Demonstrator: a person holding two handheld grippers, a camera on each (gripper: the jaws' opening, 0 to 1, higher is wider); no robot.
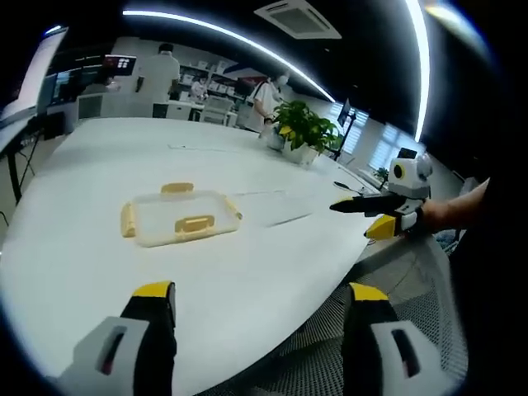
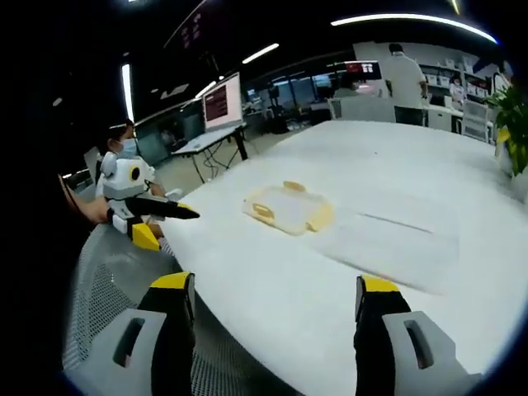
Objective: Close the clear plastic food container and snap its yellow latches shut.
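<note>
Holding both grippers off the white table (image 1: 99, 256), jaws spread wide, empty.
I see the clear container (image 1: 180, 218) lidded, apart from left gripper (image 1: 260, 301) and right gripper (image 2: 275, 297).

No text, label or number can be read in either view. The wall screen (image 1: 120, 62) at the upper left of the left gripper view shows red and white patches — too small to make out. The monitor (image 2: 221, 101) at upper centre-left of the right gripper view carries lines of writing — blurred, not legible.
</note>
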